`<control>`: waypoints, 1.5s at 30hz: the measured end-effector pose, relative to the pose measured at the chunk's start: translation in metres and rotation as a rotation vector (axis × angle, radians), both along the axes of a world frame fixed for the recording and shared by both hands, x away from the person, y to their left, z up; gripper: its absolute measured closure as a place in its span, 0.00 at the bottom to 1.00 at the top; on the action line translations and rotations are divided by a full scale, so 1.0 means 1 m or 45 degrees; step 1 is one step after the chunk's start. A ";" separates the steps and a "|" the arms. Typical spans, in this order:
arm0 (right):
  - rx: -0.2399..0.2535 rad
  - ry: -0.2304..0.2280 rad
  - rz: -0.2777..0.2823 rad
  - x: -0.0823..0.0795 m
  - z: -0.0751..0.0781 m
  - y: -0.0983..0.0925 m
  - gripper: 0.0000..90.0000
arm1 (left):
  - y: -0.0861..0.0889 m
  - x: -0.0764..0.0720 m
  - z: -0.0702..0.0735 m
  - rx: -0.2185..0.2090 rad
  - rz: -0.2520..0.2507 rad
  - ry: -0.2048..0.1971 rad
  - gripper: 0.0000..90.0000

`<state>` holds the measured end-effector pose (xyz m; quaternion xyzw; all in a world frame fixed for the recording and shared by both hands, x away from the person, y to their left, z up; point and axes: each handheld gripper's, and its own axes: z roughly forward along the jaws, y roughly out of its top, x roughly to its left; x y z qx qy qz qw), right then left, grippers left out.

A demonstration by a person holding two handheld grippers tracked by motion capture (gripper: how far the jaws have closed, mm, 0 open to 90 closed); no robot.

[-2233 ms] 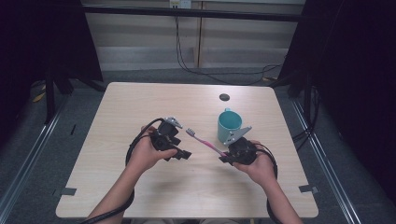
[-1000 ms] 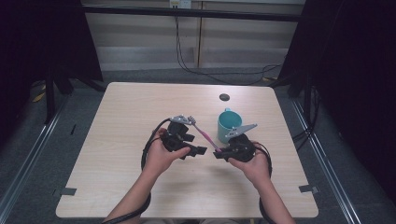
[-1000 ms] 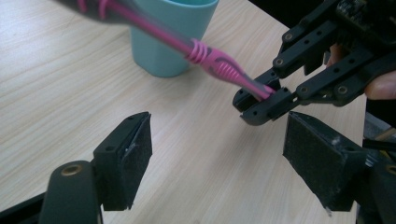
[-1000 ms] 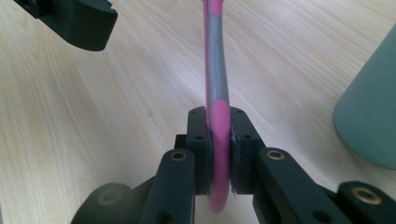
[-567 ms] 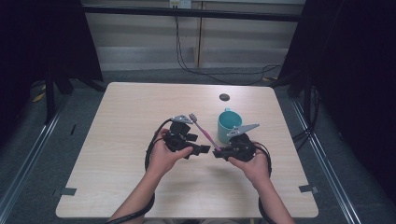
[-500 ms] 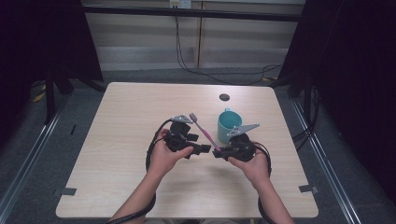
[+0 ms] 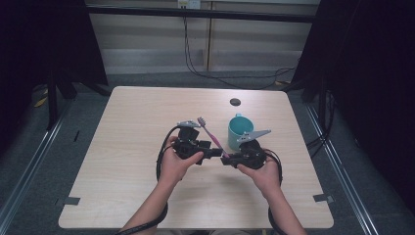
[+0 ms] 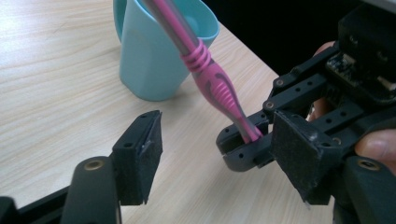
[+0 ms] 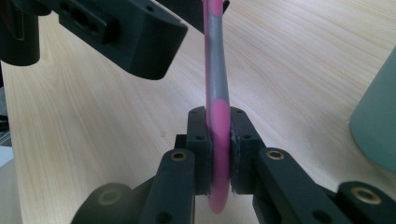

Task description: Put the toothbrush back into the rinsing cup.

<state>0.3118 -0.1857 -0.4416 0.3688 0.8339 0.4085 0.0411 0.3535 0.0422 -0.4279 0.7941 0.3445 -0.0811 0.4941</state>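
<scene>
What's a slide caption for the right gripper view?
Right claw clamps the pink toothbrush handle above the wooden table, teal cup at the edge.

A pale wooden table [image 7: 122, 171] stands on a grey floor [image 7: 29, 166]. A small dark round disc [image 7: 235, 102] lies at its far side, right of centre. Black cables [image 7: 195, 58] trail on the floor beyond.
</scene>
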 end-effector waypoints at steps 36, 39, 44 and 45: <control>0.046 0.010 -0.039 -0.001 -0.003 0.005 0.90 | -0.004 -0.002 0.000 -0.098 0.057 0.025 0.80; 0.050 0.013 -0.040 -0.001 -0.004 0.006 0.90 | -0.004 -0.002 0.000 -0.112 0.061 0.032 0.80; 0.065 0.018 -0.043 -0.001 -0.005 0.006 0.90 | -0.006 -0.003 -0.002 -0.123 0.070 0.028 0.75; 0.065 0.018 -0.043 -0.001 -0.005 0.006 0.90 | -0.006 -0.003 -0.002 -0.123 0.070 0.028 0.77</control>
